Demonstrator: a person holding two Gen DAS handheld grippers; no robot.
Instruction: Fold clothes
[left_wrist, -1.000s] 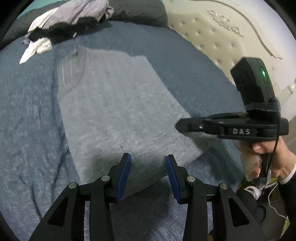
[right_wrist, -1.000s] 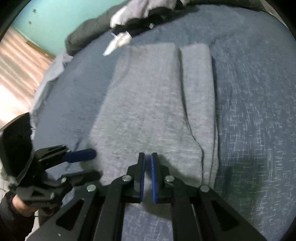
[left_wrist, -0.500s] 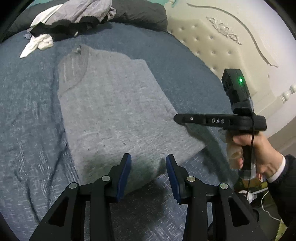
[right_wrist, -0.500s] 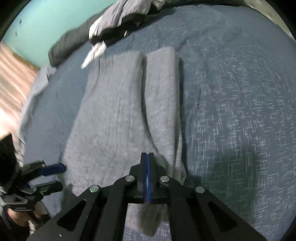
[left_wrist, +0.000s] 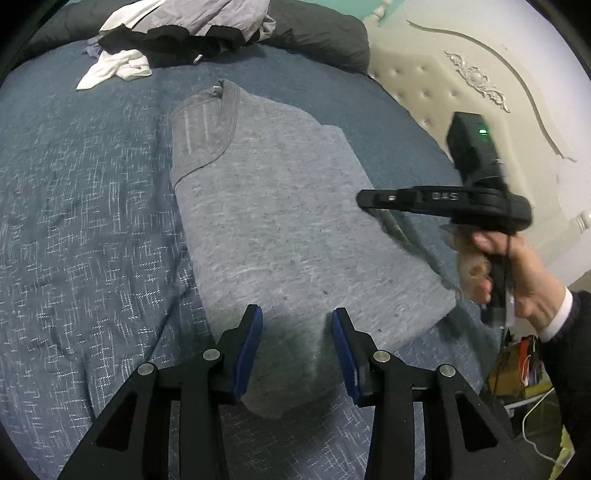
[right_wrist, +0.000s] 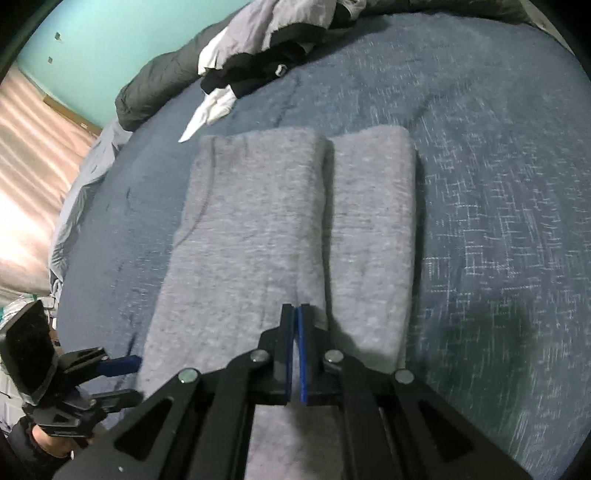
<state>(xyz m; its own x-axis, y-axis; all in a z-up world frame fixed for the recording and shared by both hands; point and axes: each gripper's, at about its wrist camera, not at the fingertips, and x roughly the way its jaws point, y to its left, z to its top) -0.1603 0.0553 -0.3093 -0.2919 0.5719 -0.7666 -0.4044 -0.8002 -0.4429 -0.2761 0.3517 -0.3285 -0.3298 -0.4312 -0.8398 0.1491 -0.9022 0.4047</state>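
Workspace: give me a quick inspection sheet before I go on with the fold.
Surface: blue bedspread.
Job's things: grey garment lying flat, one side folded over.
Clutter: heap of unfolded clothes at the far end.
Grippers: left gripper open over the garment's near edge; right gripper shut, nothing seen between its pads.
Cables: white cable beside the bed.
Surroundings: cream tufted headboard, teal wall.

This is a home bedroom: a bed (left_wrist: 92, 221) under a blue blanket, a cream tufted headboard (left_wrist: 436, 88) (carved trim), a heap of clothes (right_wrist: 273, 40), turquoise walls (right_wrist: 110, 44).
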